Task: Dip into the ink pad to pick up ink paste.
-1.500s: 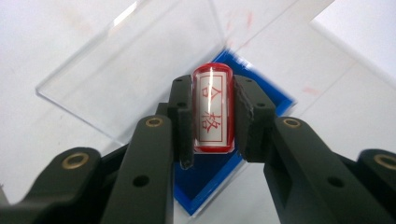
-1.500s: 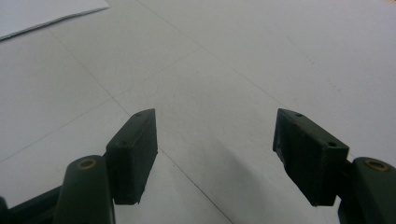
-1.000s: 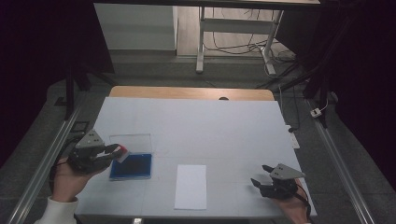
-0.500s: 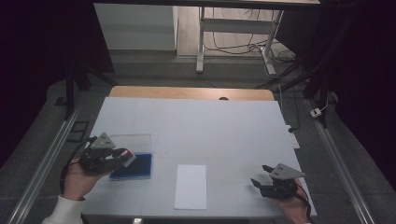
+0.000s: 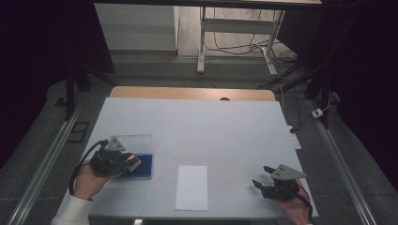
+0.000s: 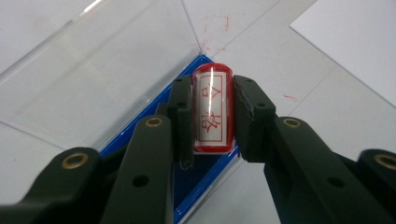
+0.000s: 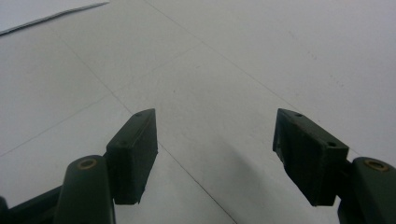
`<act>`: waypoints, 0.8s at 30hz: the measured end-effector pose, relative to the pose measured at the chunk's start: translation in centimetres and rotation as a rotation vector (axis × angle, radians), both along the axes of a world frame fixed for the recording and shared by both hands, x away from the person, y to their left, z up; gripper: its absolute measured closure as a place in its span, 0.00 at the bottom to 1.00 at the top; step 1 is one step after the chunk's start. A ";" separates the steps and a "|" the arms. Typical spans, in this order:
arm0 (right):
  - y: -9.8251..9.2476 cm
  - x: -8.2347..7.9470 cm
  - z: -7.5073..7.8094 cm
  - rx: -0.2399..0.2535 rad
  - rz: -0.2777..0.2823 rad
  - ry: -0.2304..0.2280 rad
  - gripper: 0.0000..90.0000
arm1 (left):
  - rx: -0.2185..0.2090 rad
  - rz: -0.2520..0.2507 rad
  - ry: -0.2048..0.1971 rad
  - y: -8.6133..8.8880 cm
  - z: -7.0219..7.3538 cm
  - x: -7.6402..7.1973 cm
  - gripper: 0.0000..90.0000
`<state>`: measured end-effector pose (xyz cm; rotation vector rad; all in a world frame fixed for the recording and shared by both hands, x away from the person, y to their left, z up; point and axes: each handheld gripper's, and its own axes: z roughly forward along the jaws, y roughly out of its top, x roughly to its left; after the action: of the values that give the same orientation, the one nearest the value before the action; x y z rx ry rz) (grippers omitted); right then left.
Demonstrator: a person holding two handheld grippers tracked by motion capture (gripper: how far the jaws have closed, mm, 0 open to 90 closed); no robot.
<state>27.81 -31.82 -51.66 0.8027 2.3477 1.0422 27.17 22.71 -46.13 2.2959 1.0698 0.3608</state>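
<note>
One stamp (image 6: 212, 109) sits clamped in the left claw (image 6: 212, 116) above the blue ink pad (image 5: 139, 165) at the near left. Lower it flat, press evenly; the right claw (image 7: 215, 149) rests wide open, empty.

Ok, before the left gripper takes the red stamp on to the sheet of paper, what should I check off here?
1. Stamp clamped between the left gripper's pads: ok.
2. Stamp face, red characters showing toward the camera: ok.
3. Stamp over the blue ink pad with its clear lid open: ok.
4. Whether the face has touched the pad: cannot tell.
5. White paper lying flat, nothing on it: ok.
6. Right gripper open, holding nothing, apart from the paper: ok.
</note>
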 end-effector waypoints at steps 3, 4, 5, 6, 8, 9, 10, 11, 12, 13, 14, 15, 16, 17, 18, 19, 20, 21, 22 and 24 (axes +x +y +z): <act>0.0 0.0 0.0 -0.004 -0.004 -0.003 0.34 | 0.011 -0.002 0.007 -0.2 -0.3 0.1 0.78; 0.0 0.0 0.0 0.000 -0.001 -0.001 0.34 | 0.014 -0.003 0.012 -0.2 -0.4 0.1 0.78; 0.0 0.0 0.0 -0.002 -0.001 0.000 0.34 | 0.019 -0.001 0.014 -0.2 -0.6 0.2 0.78; 0.0 0.0 0.0 -0.003 -0.001 0.000 0.34 | 0.022 0.000 0.015 -0.3 -0.7 0.2 0.78; 0.0 0.0 0.0 -0.004 0.000 0.000 0.34 | 0.025 -0.001 0.018 -0.3 -0.8 0.3 0.78; 0.0 0.0 0.0 -0.004 0.000 0.001 0.34 | 0.029 -0.002 0.021 -0.4 -0.8 0.3 0.78; 0.0 0.0 0.0 -0.002 0.001 0.002 0.34 | 0.031 -0.002 0.022 -0.4 -0.9 0.4 0.78; 0.0 0.0 0.0 -0.002 0.001 0.002 0.34 | 0.034 -0.002 0.024 -0.5 -1.0 0.4 0.78; 0.0 0.0 0.0 -0.001 0.001 0.002 0.34 | 0.037 -0.003 0.026 -0.5 -1.0 0.4 0.78; 0.0 0.0 0.0 -0.001 0.001 0.001 0.34 | 0.039 -0.003 0.029 -0.5 -1.1 0.5 0.78; 0.0 0.0 0.0 -0.001 0.001 0.001 0.34 | 0.040 -0.004 0.030 -0.6 -1.2 0.5 0.78; 0.0 0.0 0.0 -0.002 0.002 0.002 0.34 | 0.045 -0.002 0.030 -0.6 -1.2 0.5 0.78; 0.0 0.0 0.0 -0.005 0.003 0.001 0.34 | 0.052 0.001 0.030 -0.7 -1.3 0.6 0.78; 0.0 0.0 0.0 -0.004 0.002 0.002 0.34 | 0.056 0.005 0.029 -0.7 -1.3 0.6 0.78; 0.0 0.0 0.0 -0.004 0.002 0.002 0.34 | 0.058 0.004 0.031 -0.8 -1.3 0.7 0.78; 0.0 0.0 0.0 -0.004 0.002 0.002 0.34 | 0.058 0.002 0.032 -0.8 -1.3 0.7 0.78; 0.0 0.0 0.0 -0.006 0.001 0.001 0.34 | 0.060 0.002 0.032 -0.9 -1.4 0.8 0.78; 0.1 0.0 0.0 -0.004 0.000 0.002 0.34 | 0.065 0.004 0.030 -0.9 -1.4 0.8 0.78; 0.1 0.0 0.0 -0.004 0.000 0.002 0.34 | 0.069 0.007 0.030 -0.9 -1.4 0.8 0.78; 0.1 0.0 -0.1 -0.008 -0.002 0.001 0.34 | 0.072 0.006 0.036 -0.9 -1.5 0.9 0.78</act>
<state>27.80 -31.76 -51.72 0.8023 2.3504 1.0308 28.10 21.78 -47.66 2.3716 1.0983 0.3675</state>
